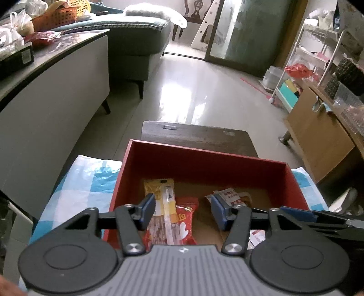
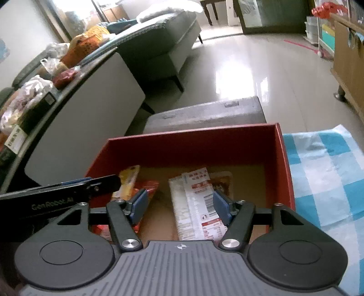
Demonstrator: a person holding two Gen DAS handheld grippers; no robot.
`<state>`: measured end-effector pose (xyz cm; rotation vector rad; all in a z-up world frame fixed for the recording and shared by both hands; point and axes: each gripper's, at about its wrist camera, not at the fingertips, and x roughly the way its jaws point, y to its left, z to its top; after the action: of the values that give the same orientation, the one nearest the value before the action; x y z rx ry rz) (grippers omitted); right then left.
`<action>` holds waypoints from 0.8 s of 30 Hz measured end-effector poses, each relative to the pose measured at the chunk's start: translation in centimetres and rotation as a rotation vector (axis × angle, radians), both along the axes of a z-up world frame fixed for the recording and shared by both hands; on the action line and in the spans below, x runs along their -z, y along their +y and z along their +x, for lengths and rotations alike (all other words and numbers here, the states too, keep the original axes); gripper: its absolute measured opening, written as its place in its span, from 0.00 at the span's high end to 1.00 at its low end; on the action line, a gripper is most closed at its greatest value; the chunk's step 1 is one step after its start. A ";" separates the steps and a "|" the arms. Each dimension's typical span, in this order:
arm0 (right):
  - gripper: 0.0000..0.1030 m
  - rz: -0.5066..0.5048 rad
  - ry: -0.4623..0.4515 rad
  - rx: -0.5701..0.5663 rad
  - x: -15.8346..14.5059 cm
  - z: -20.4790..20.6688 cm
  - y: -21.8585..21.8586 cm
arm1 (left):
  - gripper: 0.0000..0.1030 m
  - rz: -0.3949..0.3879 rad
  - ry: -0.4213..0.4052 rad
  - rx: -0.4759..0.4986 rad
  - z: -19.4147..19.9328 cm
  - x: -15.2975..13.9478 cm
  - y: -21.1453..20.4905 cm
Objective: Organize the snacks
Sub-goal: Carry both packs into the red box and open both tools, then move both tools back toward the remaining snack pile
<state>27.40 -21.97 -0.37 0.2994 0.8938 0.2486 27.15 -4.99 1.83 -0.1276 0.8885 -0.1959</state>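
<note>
A red cardboard box point(image 1: 204, 152) point(image 2: 193, 134) stands open on a blue-and-white checked cloth. On its floor lie a yellow packet point(image 1: 159, 185) point(image 2: 129, 179), a red snack pack point(image 1: 185, 218) point(image 2: 151, 186) and a white packet with red print point(image 1: 229, 195) point(image 2: 195, 195). My left gripper point(image 1: 183, 209) hangs open inside the box over the yellow and red packs, its pads clear of them. My right gripper point(image 2: 179, 206) is open over the white packet, which lies between its fingers close to the right pad. Each gripper's arm shows at the edge of the other's view.
The checked cloth point(image 1: 91, 179) point(image 2: 323, 164) extends on both sides of the box. A grey stool point(image 1: 198, 134) stands just beyond it. A cluttered counter with an orange basket point(image 1: 56, 13) is at the left, and a wooden cabinet point(image 1: 318, 136) at the right.
</note>
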 end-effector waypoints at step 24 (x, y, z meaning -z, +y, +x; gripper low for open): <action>0.27 -0.049 0.030 -0.027 -2.3 -9.3 1.6 | 0.53 -0.054 0.087 0.110 -10.3 -0.2 2.0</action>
<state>18.06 -20.42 1.88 0.2458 0.9331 0.2474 16.84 -2.99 2.05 -0.1379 0.9783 -0.3191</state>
